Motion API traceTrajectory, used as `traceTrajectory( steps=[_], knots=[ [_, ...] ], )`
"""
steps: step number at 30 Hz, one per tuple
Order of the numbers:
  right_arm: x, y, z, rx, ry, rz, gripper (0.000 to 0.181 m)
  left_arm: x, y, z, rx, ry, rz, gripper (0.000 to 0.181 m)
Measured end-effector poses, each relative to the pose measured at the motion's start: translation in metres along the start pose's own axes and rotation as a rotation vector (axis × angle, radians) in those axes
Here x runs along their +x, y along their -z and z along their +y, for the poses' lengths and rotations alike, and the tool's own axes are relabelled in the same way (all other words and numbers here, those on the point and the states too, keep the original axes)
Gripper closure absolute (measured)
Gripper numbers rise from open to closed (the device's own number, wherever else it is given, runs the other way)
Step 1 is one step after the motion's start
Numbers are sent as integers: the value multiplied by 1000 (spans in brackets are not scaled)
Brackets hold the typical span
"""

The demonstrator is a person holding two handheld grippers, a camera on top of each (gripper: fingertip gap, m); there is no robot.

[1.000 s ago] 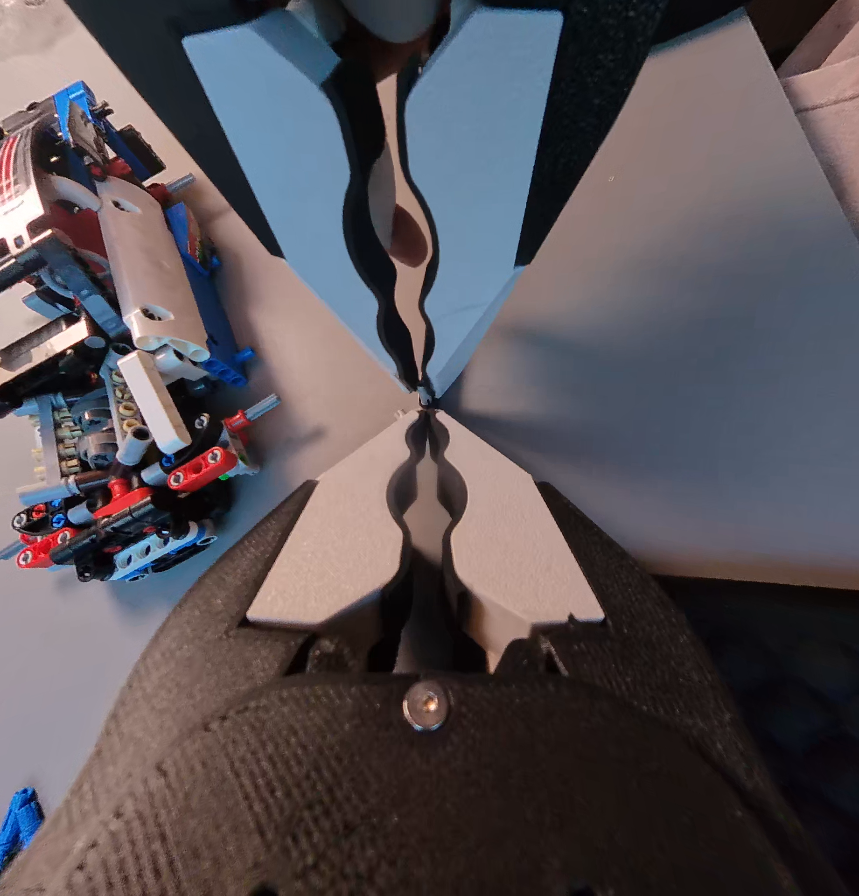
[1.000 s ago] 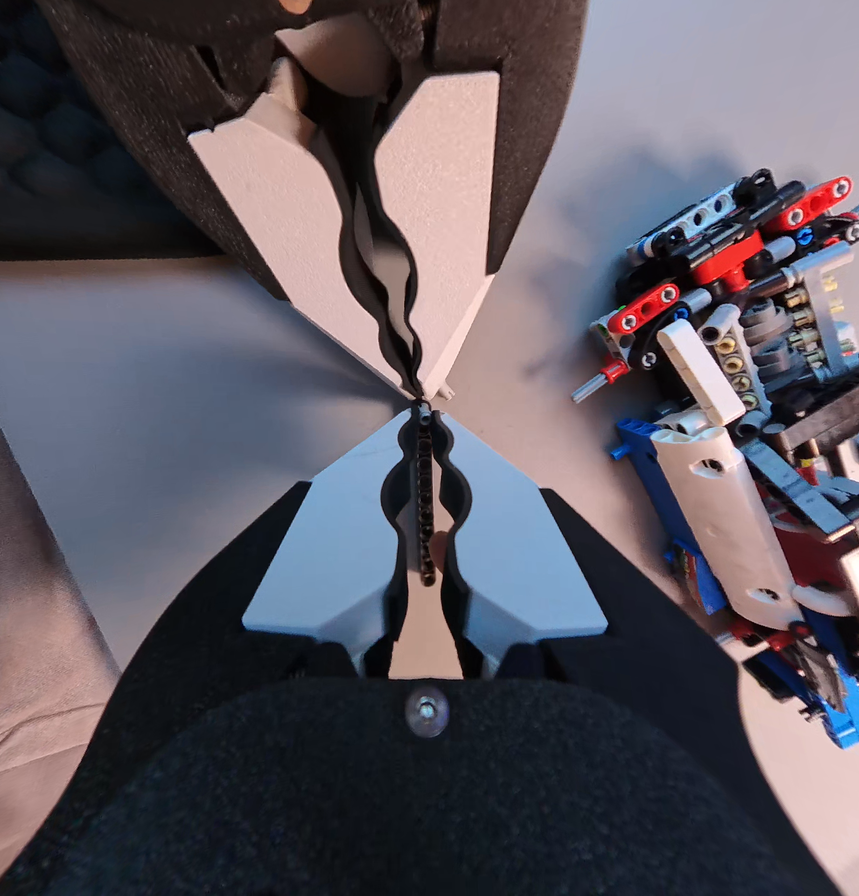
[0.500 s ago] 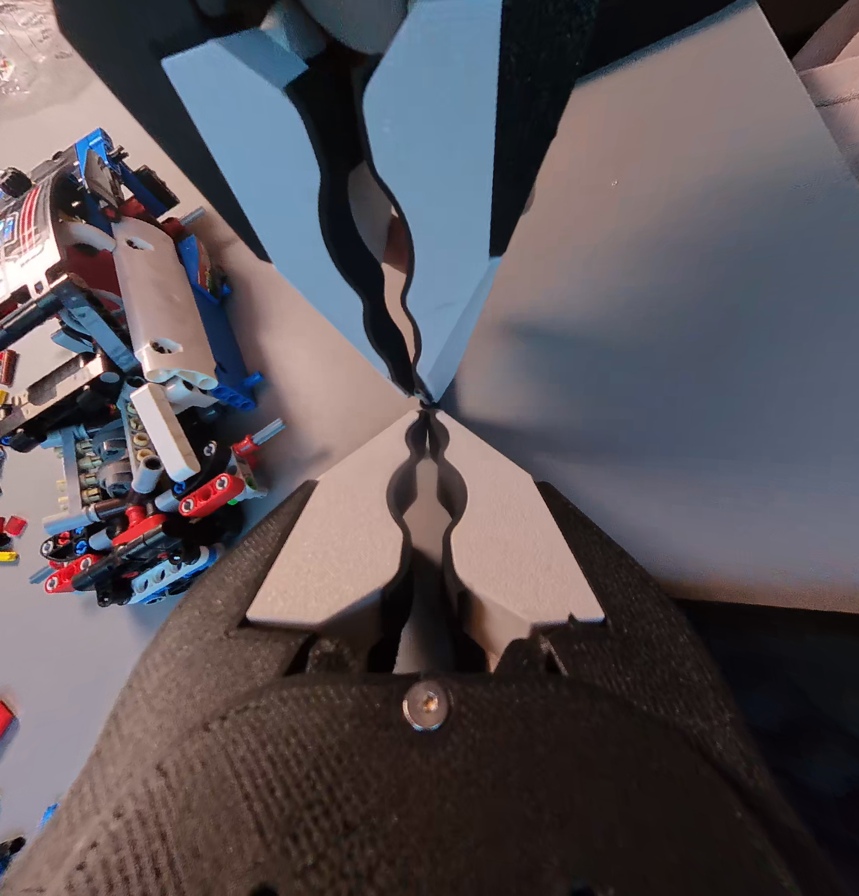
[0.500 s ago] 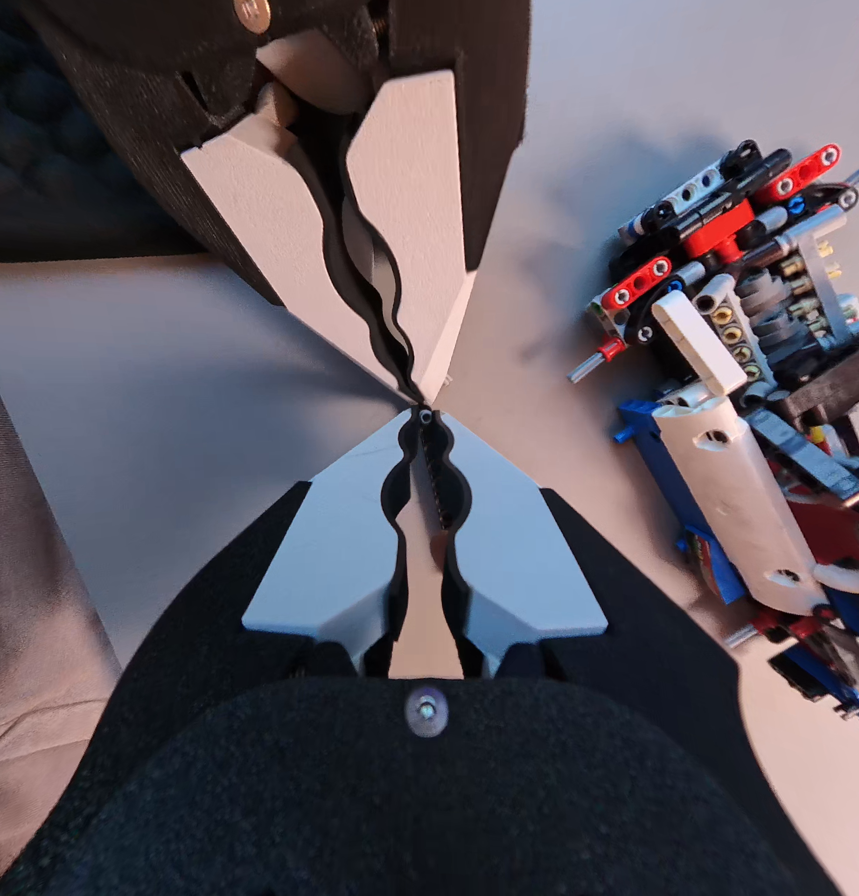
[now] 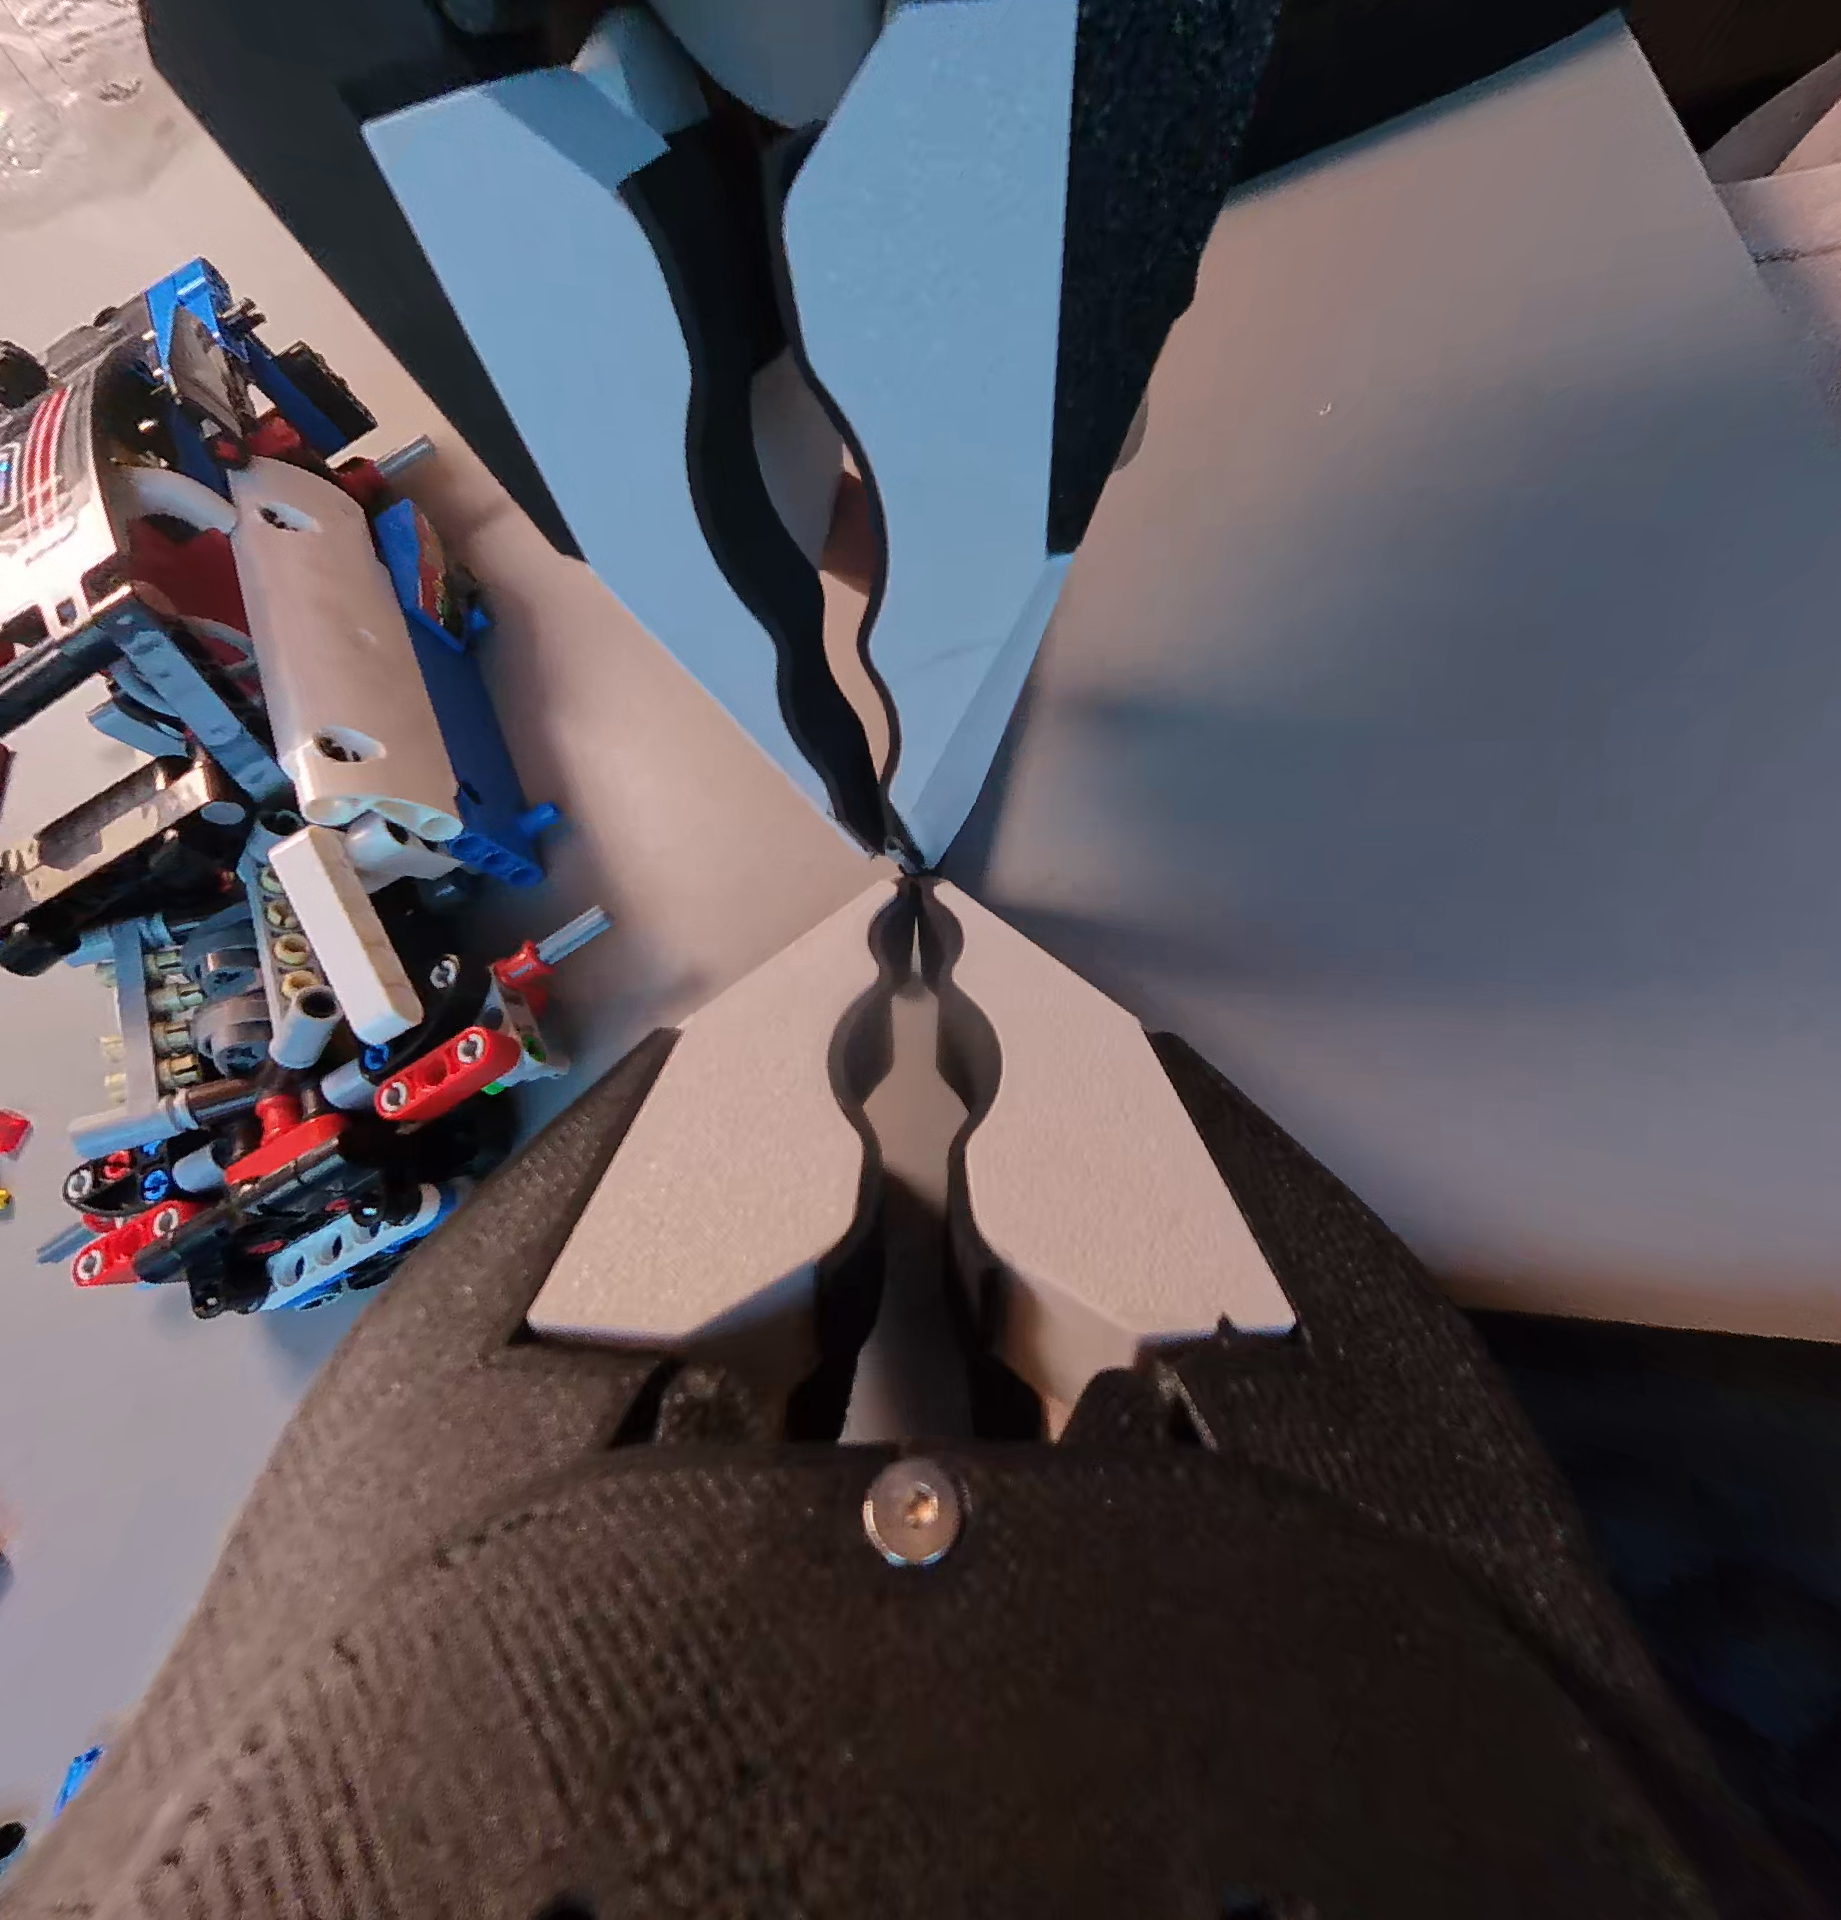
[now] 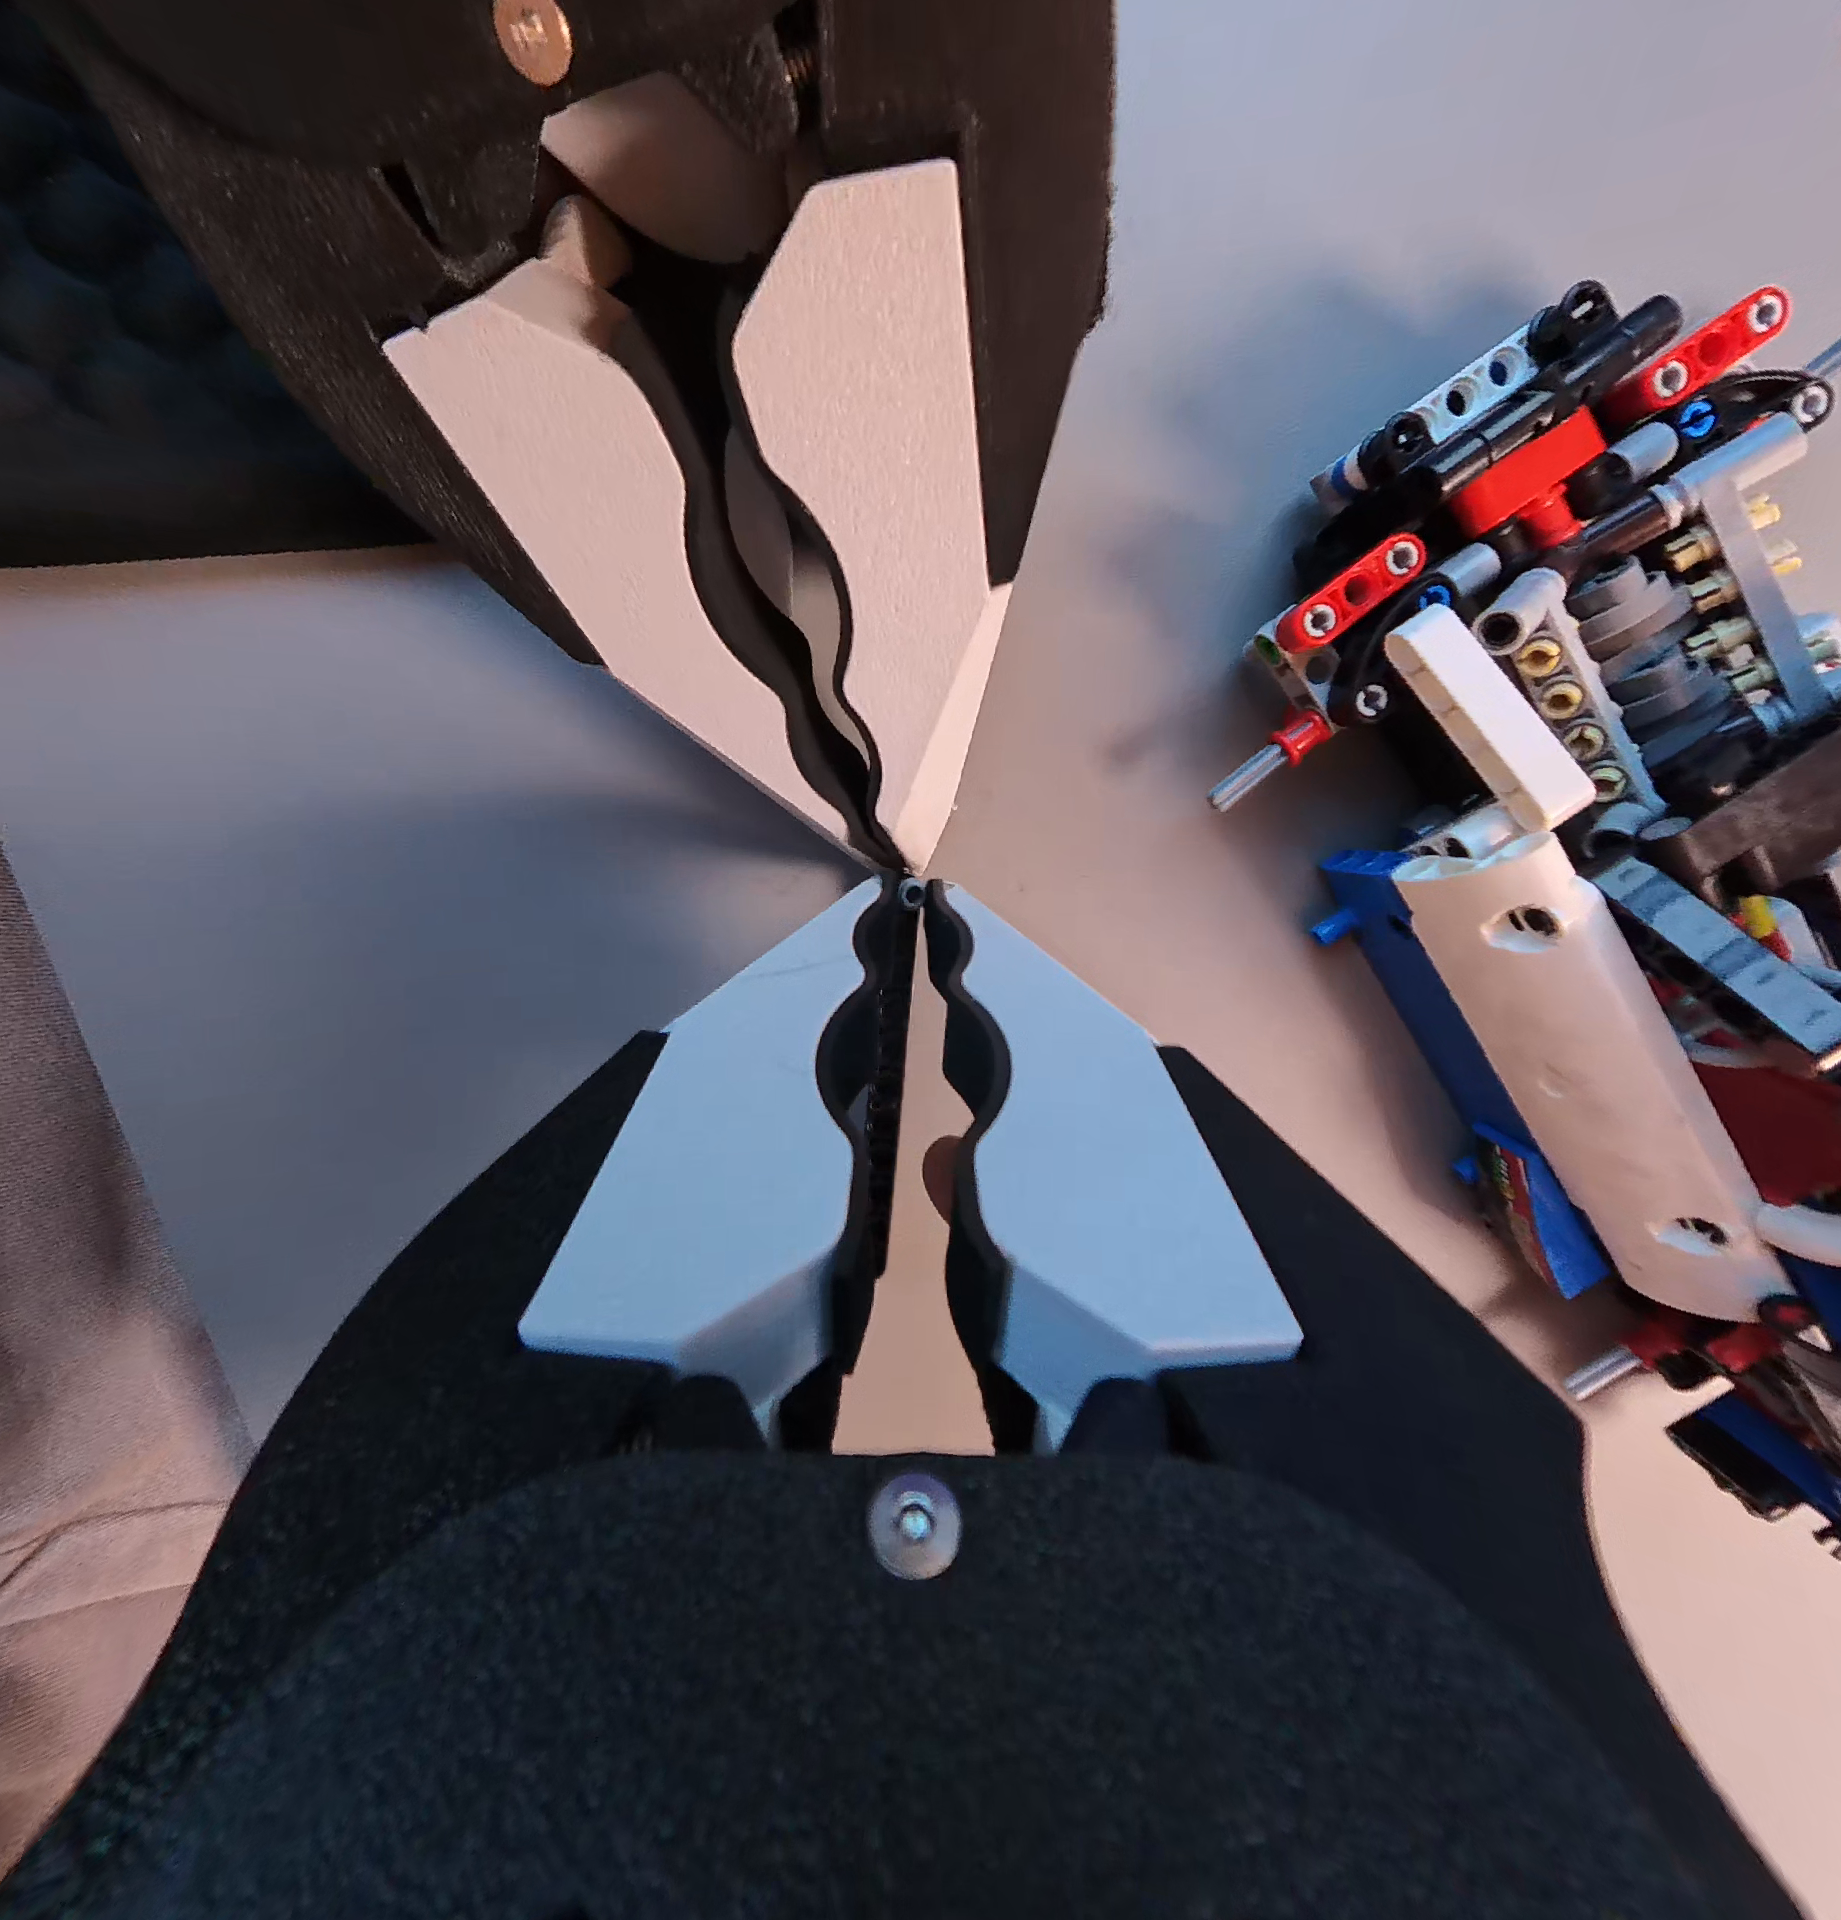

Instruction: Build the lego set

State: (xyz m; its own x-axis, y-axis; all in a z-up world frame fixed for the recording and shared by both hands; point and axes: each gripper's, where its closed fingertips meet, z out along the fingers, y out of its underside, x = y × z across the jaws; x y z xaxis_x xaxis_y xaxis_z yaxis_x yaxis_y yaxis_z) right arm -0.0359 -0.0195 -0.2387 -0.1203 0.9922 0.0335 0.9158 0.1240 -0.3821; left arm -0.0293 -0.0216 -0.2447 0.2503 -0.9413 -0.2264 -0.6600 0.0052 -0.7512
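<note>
The lego model point(image 5: 261, 821) is coloured blue, red, white, black and grey. The desk point(image 5: 1467, 727) is seen as plain grey. Pale grey fingers point(image 6: 729, 1153) are edged with black.

Two handheld grippers, grey-fingered on black textured bodies

The left gripper point(image 5: 911, 883) had pale grey wedge-shaped fingers point(image 5: 729, 1153) with wavy black inner pads, set in a coarse black woven-textured body point(image 5: 895, 1714) fixed by one silver screw point(image 5: 913, 1521). The right gripper point(image 6: 911, 891) matched: light grey angular fingers point(image 6: 1103, 1174), scalloped black pads, a black grainy housing point(image 6: 895, 1714) and a silver centre screw point(image 6: 913, 1524).
</note>
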Motion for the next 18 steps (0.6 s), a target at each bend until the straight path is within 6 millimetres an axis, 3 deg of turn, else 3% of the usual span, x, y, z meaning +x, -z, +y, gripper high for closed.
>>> traceTrajectory(
  steps=[18],
  knots=[
    [1,-1,4,8,6,33,179,0,-2,-1,-4,11,5,181]
  ],
)
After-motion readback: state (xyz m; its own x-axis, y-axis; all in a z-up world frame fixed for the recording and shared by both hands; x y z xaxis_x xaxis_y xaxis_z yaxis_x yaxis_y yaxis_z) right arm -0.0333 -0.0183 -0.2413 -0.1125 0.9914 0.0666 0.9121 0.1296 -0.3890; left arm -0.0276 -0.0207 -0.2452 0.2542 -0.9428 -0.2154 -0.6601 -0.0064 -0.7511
